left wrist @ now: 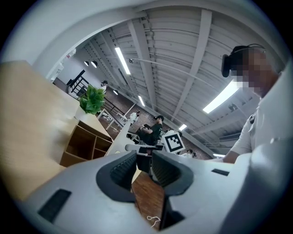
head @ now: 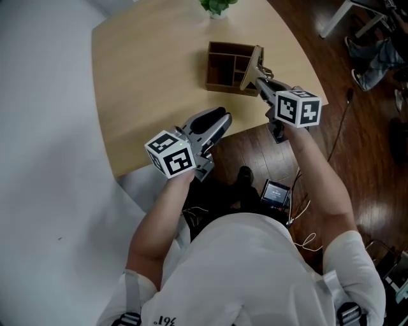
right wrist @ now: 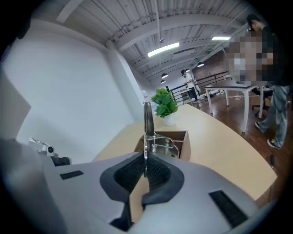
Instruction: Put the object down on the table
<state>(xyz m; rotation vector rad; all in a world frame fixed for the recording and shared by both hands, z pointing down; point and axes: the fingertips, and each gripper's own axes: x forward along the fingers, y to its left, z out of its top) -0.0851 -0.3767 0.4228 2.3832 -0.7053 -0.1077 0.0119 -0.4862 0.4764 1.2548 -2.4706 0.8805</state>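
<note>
Fingers [right wrist: 130,173] of the right gripper [right wrist: 145,167] are clamped on the lower end of a thin metal tool [right wrist: 147,121], which stands up edge-on from between the pads, its spring and rounded part just past the fingertips. From the head view, the right gripper [head: 260,79] holds the tool [head: 254,63] in the air at the right side of a wooden box [head: 223,63] on the bench [head: 146,76]; whether tool and box touch cannot be told. A potted plant [head: 217,6] stands behind the box. The left gripper [head: 220,118] hovers at the bench's near edge, well apart from the tool, its fingers [left wrist: 123,169] parted with nothing between them, only floor [left wrist: 149,196] showing through the gap.
</note>
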